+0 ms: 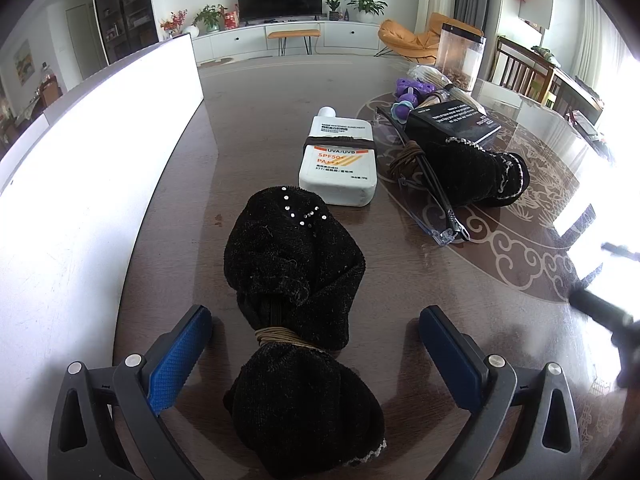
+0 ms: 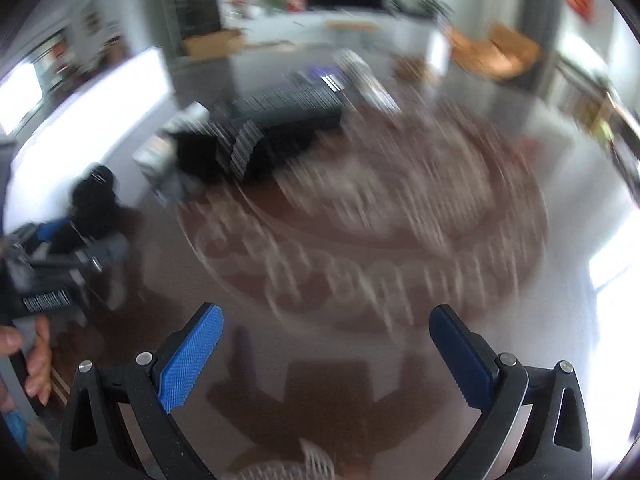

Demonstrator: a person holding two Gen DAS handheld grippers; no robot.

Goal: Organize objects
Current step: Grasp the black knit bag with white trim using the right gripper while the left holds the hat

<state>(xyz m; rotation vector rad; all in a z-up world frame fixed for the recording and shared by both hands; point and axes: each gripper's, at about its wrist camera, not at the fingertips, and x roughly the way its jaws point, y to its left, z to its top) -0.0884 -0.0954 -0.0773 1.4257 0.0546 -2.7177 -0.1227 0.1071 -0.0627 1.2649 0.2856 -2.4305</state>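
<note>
Black velvet bow [image 1: 294, 280]: lies flat on the dark brown table [image 1: 256, 128], bound at its waist by a tan elastic band [image 1: 280, 338], small rhinestones on the far lobe. It sits between the two blue-padded fingers [image 1: 176, 360] of the left claw [image 1: 316, 354], which stands wide open; neither pad touches the fabric.

White sunscreen bottle [image 1: 340, 160]: flat on the table just beyond the bow, cap pointing away, a dark hair tie stretched round its middle.

Clear-lensed glasses [image 1: 432, 208]: to the right of the bottle, lying on the table's pale scroll inlay.

Second black velvet piece [image 1: 476, 176]: with pale stitched edging, beside the glasses, resting against a black box [image 1: 452, 120] printed with white text.

Purple plastic items [image 1: 412, 94]: behind the box, small, kind not clear.

Clear canister [image 1: 460, 56]: at the far right of the table, brownish contents.

White board [image 1: 80, 184]: upright along the table's left edge.

Right claw [image 2: 326, 354]: jaws spread wide, nothing between them, poised above bare patterned table. Its view is heavily motion-blurred; the dark bow [image 2: 94, 196], the box [image 2: 280, 116] and the person's hand [image 2: 36, 364] gripping the left tool's handle can just be made out at the left.
</note>
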